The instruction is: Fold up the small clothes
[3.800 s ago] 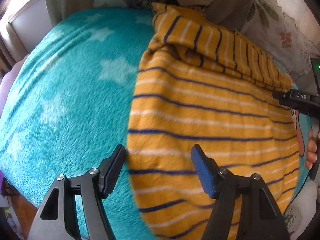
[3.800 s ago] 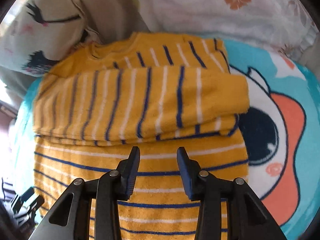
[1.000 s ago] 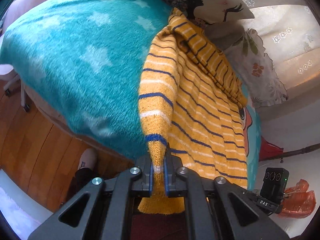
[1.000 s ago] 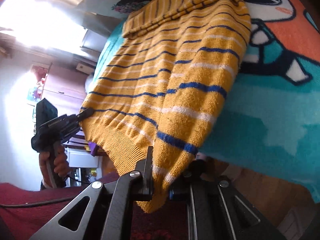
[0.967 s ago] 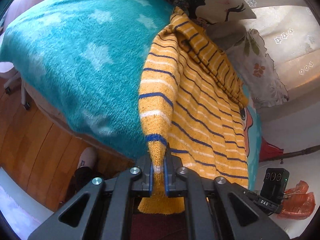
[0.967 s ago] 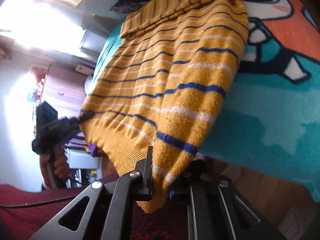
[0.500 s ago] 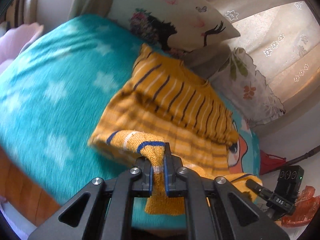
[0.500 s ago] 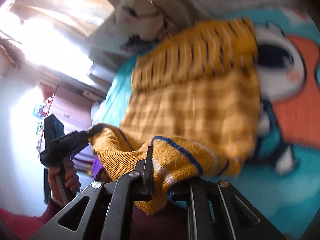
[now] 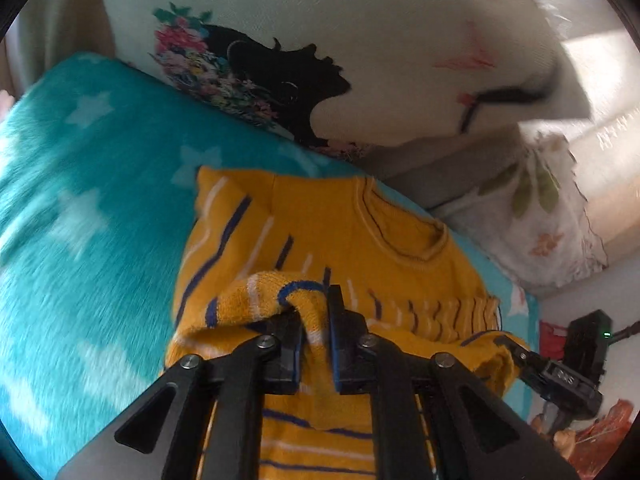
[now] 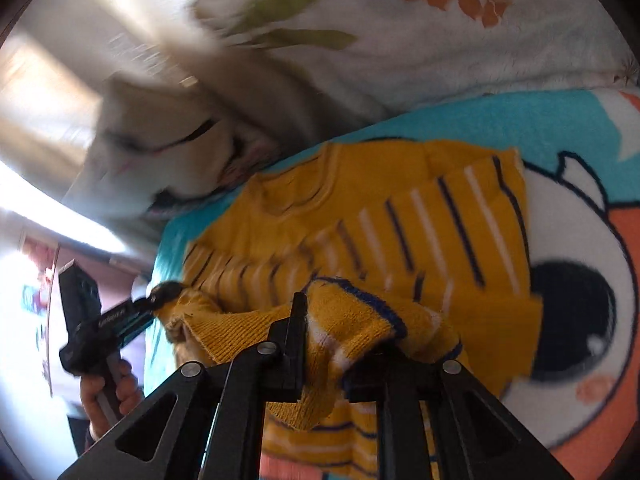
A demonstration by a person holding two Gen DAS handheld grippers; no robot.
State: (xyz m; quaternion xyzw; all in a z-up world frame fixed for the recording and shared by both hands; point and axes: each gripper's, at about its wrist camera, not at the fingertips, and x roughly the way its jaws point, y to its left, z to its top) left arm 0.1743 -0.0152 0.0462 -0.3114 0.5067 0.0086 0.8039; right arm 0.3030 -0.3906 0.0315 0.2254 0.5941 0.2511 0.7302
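Mustard sweater point(image 9: 332, 232), blue-white stripes

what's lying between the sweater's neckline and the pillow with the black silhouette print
Only a narrow strip of the teal star blanket separates the sweater from the pillow; the left wrist view shows it.

Strong daylight falls on the pale printed pillow point(image 9: 400, 60), giving glare above it. Below it, the fluffy teal star blanket point(image 9: 80, 240) is smeared by motion blur. Fisheye corners are dark and bent.
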